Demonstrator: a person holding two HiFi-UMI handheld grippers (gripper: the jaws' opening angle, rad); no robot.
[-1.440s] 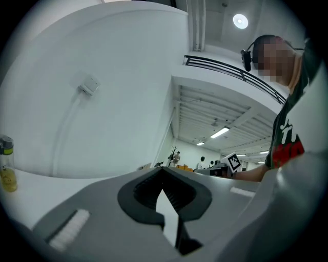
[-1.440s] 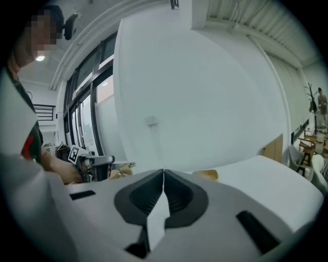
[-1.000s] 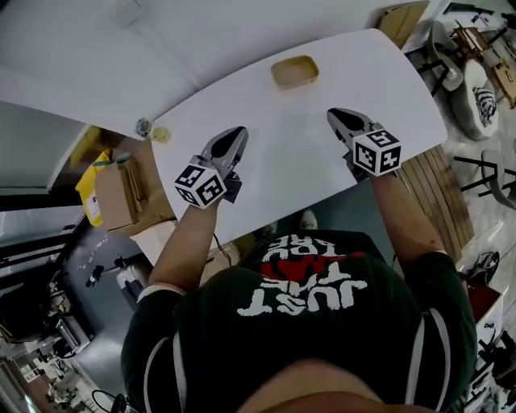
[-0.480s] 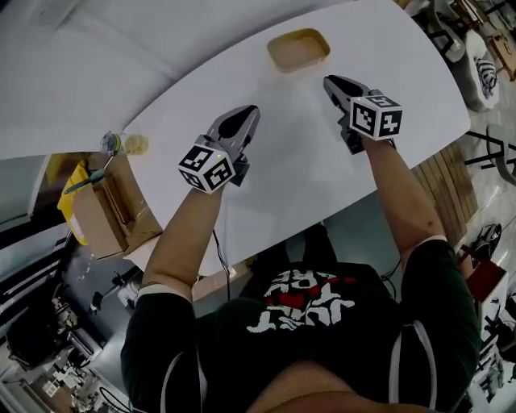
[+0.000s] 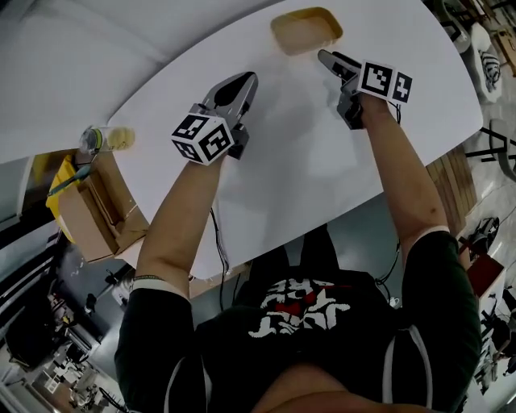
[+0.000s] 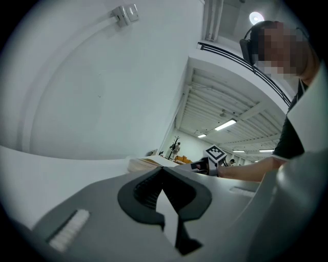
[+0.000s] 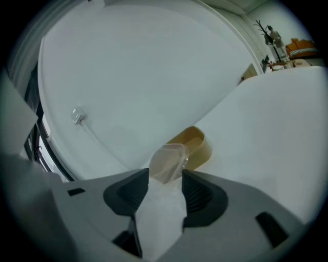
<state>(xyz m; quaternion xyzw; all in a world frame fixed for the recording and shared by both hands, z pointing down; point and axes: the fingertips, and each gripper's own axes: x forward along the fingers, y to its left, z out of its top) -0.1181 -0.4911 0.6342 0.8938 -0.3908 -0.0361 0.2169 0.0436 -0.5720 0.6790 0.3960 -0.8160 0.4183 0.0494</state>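
Note:
A tan oval dish [image 5: 305, 30] lies at the far side of the white table [image 5: 298, 161]. My right gripper [image 5: 325, 57] points at the dish from just in front of it. In the right gripper view its jaws stand open [image 7: 165, 174], and a small clear plastic piece [image 7: 169, 161] lies between the tips, with the dish [image 7: 197, 144] right behind. I cannot tell whether the jaws touch the piece. My left gripper [image 5: 244, 81] hovers over the table to the left of the dish. Its jaws are shut [image 6: 163, 171] with nothing between them. The dish's rim [image 6: 146, 164] and the right gripper's marker cube [image 6: 216, 153] show beyond it.
A small bottle [image 5: 97, 139] stands at the table's left edge. An open cardboard box [image 5: 89, 211] and a yellow bag [image 5: 58, 177] sit on the floor below it. A white wall with a cable box [image 6: 125, 13] rises behind the table. Chairs stand at the right [image 5: 484, 40].
Both grippers have moved forward toward the tan dish. The right jaws, shut before, now stand open around a clear plastic piece. The bottle has left the left gripper view.

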